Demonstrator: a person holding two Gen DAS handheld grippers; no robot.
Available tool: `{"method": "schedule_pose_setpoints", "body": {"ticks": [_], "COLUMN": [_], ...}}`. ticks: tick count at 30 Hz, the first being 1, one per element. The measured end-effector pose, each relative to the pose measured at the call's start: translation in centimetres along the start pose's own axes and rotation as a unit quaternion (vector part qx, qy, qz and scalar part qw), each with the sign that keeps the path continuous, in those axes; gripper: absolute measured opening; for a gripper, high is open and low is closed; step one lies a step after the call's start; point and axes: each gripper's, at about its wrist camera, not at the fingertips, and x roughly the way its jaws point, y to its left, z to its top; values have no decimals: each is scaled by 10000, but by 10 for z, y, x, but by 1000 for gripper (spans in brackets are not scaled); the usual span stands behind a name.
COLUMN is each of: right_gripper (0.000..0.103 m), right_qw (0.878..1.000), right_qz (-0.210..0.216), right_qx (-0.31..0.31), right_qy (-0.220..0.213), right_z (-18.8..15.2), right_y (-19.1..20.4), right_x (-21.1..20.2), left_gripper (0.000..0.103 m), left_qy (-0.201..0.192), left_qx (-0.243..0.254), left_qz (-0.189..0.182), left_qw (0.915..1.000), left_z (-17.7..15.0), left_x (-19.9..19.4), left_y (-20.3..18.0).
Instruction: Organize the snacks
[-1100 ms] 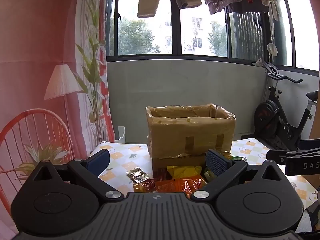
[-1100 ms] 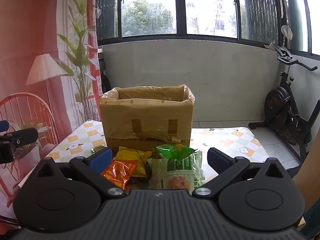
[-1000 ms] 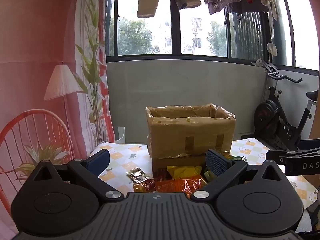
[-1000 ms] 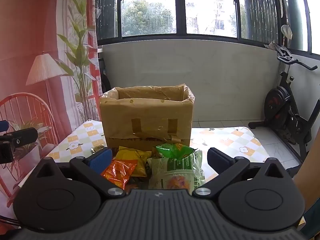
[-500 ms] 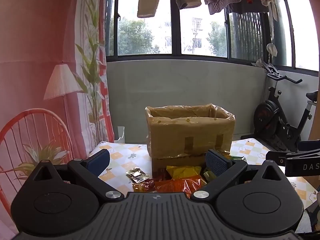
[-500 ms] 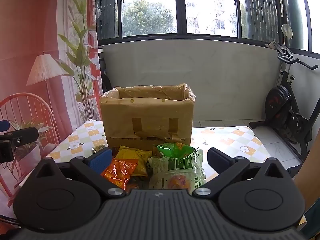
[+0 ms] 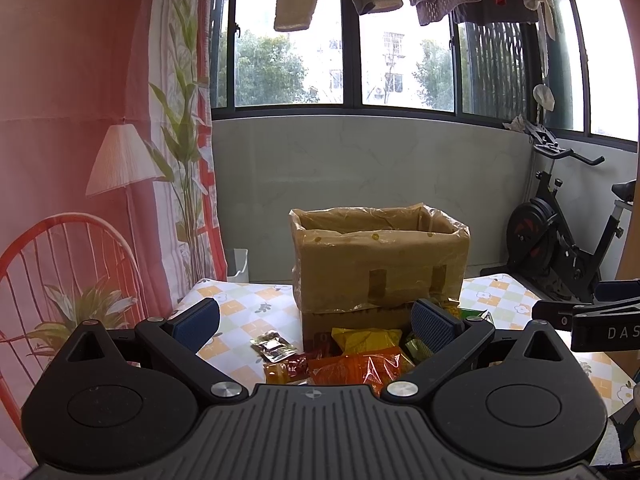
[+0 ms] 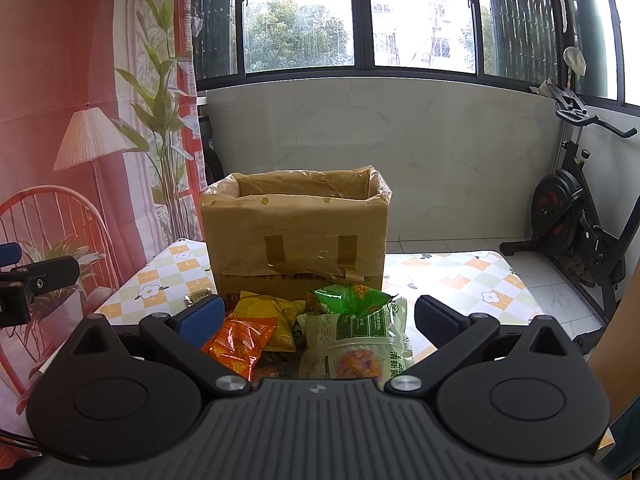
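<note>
The snack packets lie in a loose heap on the checked tablecloth (image 8: pixel 448 276), pressed up against the near face of the cardboard box (image 8: pixel 296 236); the orange packet (image 8: pixel 240 340) lies flat with its long axis running near-left to far-right, its far end resting on the yellow packet (image 8: pixel 276 320) behind it; the large pale green-and-white packet (image 8: pixel 356 344) lies to the right with its long axis running near to far, its top edge towards the box; a crumpled bright green packet (image 8: pixel 348 296) sits on its far end, just in front of the box; the box stands upright, open at the top, lined with clear plastic and taped on the front.

The right gripper (image 8: pixel 318 316) hovers above the near edge of the heap, fingers spread wide and gripping nothing; the left gripper (image 7: pixel 316 320) is likewise spread and empty, further left and low over the table.

The left wrist view alone shows a small silvery sachet (image 7: pixel 274 346) lying apart to the left of the heap, and small amber-wrapped pieces (image 7: pixel 286 368) near it; there the orange packet (image 7: pixel 360 366) and yellow packet (image 7: pixel 366 336) show, but the large pale packet is hidden behind the right-hand finger; the right wrist view alone shows that packet in full. An exercise bike (image 8: pixel 576 216) stands on the floor far right; a red curtain (image 7: pixel 60 120) hangs on the left.
</note>
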Motion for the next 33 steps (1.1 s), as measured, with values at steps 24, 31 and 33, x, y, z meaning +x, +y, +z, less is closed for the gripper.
{"method": "schedule_pose_setpoints", "body": {"ticks": [24, 31, 33], "right_gripper": [103, 103, 103], "right_qw": [10000, 10000, 10000], "right_qz": [11, 13, 11], "right_qx": [21, 26, 28], "right_qy": [15, 18, 20], "right_z": [-1, 0, 0], "right_y": [-1, -2, -2], "right_x": [1, 2, 2], "left_gripper": [103, 103, 103], "left_qy": [83, 83, 90], "left_qx": [-20, -21, -27], "left_qz": [-19, -19, -20], "left_qw": [10000, 10000, 10000], "left_z": [1, 1, 1], "left_x": [6, 6, 6], "left_y": [2, 2, 2]}}
